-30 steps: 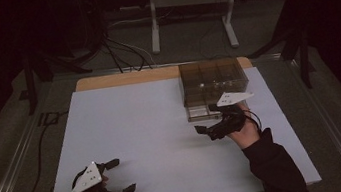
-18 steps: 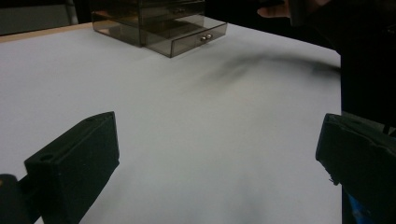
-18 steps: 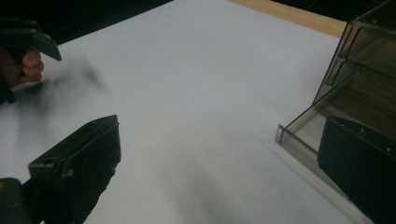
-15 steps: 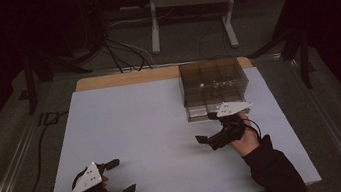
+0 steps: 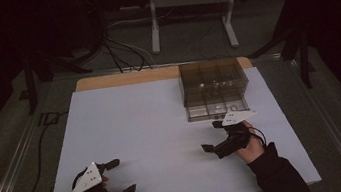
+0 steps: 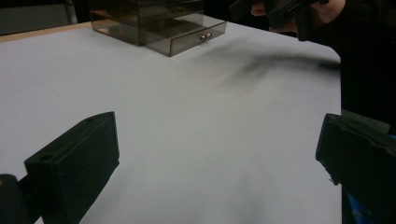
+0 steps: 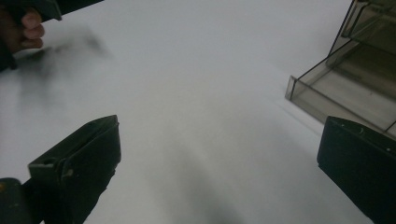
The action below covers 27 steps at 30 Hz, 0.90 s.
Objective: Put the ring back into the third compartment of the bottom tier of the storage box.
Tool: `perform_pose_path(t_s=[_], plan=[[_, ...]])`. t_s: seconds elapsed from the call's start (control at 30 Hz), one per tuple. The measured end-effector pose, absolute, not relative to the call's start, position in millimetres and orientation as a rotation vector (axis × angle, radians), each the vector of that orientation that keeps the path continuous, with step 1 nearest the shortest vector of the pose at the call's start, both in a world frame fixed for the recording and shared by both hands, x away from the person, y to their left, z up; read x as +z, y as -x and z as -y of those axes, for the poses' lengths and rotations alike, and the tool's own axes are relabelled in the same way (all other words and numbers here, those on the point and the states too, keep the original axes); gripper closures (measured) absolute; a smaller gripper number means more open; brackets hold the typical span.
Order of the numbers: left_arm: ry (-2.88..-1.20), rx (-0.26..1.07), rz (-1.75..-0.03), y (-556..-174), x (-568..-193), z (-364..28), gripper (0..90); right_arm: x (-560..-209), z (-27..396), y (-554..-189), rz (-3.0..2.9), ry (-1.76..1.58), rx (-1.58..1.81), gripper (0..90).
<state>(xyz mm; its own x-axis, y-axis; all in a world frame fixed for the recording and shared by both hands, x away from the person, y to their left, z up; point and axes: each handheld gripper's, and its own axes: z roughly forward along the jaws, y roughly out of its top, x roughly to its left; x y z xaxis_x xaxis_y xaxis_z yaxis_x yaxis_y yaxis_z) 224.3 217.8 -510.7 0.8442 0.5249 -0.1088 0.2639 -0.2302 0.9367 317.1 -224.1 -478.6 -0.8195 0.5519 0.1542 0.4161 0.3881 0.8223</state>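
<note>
A smoky clear drawer box (image 5: pixel 213 84) stands at the back right of the white table (image 5: pixel 152 124). Its bottom drawer (image 5: pixel 218 110) sticks out toward me; it appears again as drawer (image 7: pixel 348 93) and, with two small knobs, as drawer (image 6: pixel 198 36). My right gripper (image 5: pixel 212 135) hovers just in front of that drawer, open, nothing between its jaws, as the right gripper (image 7: pixel 217 154) view confirms. My left gripper (image 5: pixel 123 175) rests near the front left edge, also open and empty; the left gripper (image 6: pixel 217 154) view shows bare table between the jaws.
A wooden strip (image 5: pixel 125 78) edges the table's far side. Behind it stand a metal frame (image 5: pixel 190 0) and floor cables (image 5: pixel 116 48). The other hand (image 6: pixel 299 11) appears far off in the left gripper view; a hand (image 7: pixel 21 30) appears likewise in the right one.
My right gripper has drawn back from the drawer box toward the table's front. The left gripper has stayed where it was.
</note>
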Motion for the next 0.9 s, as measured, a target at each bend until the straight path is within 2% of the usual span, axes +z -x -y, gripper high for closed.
perform_pose_path(t_s=[0.9], plan=[[-1.822, 0.266, -0.598, -224.9, -511.1, -217.5, 0.5, -490.8, 270.7, -289.6, -2.416, -0.934, 1.422, 0.0]])
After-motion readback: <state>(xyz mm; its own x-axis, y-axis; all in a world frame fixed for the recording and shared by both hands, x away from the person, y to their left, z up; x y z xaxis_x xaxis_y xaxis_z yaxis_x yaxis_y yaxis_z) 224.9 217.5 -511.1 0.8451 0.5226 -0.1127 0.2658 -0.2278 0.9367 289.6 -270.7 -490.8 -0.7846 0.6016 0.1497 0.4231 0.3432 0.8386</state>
